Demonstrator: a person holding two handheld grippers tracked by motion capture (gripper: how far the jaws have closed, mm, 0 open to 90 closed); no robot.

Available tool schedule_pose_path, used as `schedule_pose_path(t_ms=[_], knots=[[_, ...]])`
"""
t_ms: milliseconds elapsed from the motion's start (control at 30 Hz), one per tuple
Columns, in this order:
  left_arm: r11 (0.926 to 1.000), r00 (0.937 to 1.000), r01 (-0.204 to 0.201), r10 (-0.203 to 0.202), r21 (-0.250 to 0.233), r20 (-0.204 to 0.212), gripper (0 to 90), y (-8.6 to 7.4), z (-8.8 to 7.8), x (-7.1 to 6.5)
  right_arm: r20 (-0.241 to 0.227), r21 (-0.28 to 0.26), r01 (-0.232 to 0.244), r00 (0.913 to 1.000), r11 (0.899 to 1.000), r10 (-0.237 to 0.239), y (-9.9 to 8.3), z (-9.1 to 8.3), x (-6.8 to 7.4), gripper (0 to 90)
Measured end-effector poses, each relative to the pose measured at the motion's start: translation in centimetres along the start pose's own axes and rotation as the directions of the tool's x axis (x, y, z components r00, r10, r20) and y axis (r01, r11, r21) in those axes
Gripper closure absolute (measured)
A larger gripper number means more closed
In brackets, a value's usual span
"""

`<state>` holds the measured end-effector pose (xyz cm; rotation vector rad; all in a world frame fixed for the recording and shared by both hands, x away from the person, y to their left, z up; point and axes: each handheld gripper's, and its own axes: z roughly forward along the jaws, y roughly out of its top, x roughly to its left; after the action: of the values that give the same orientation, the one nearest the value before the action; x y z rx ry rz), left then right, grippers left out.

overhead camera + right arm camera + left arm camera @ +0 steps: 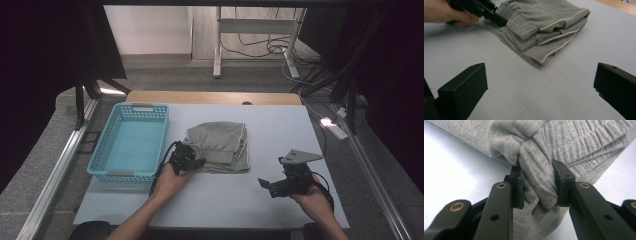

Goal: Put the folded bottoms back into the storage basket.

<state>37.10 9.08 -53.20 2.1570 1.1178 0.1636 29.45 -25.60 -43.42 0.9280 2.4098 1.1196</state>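
A folded grey garment point(220, 146) with a ribbed waistband and pale piping lies in the middle of the table point(280, 125). My left gripper point(196, 163) is at its near left corner, and in the left gripper view point(537, 185) its pads pinch a bunched fold of the grey cloth point(536, 182). Off to the right near the front edge, my right gripper point(264, 184) is held above bare table, pointing left toward the garment point(541, 27). In its own view point(540, 87) its jaws stand wide apart with nothing between them.
A light blue plastic basket point(131, 141), with nothing in it, stands on the table left of the garment. A wooden strip point(212, 97) runs along the table's far edge. Dark curtains hang at both sides, and a cable strip point(334, 126) lies off the right edge.
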Motion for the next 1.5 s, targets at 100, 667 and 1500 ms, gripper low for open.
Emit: schedule_pose_path(t_ms=[100, 667, 1500], knots=[[1.0, 1.0, -0.003, 0.003, -0.007, 0.004, 65.6, -0.1, 0.0, 0.1, 0.001, -0.016, -0.02, 0.9998, 1.0, 0.02, 0.9, 0.6, -0.9, 0.0], [0.9999, 0.9999, -0.016, 0.016, -0.003, 0.003, 65.4, -0.1, 0.0, 0.1, 0.002, 0.004, -0.034, 0.9994, 0.999, 0.034, 3.5, 4.5, -3.6, 0.0], [1.0, 1.0, -0.001, 0.001, 0.001, 0.0, 65.2, 0.0, 0.0, 0.0, 0.04, 0.083, -0.109, 0.9936, 0.991, 0.106, 6.9, 10.6, -6.9, 0.0]])
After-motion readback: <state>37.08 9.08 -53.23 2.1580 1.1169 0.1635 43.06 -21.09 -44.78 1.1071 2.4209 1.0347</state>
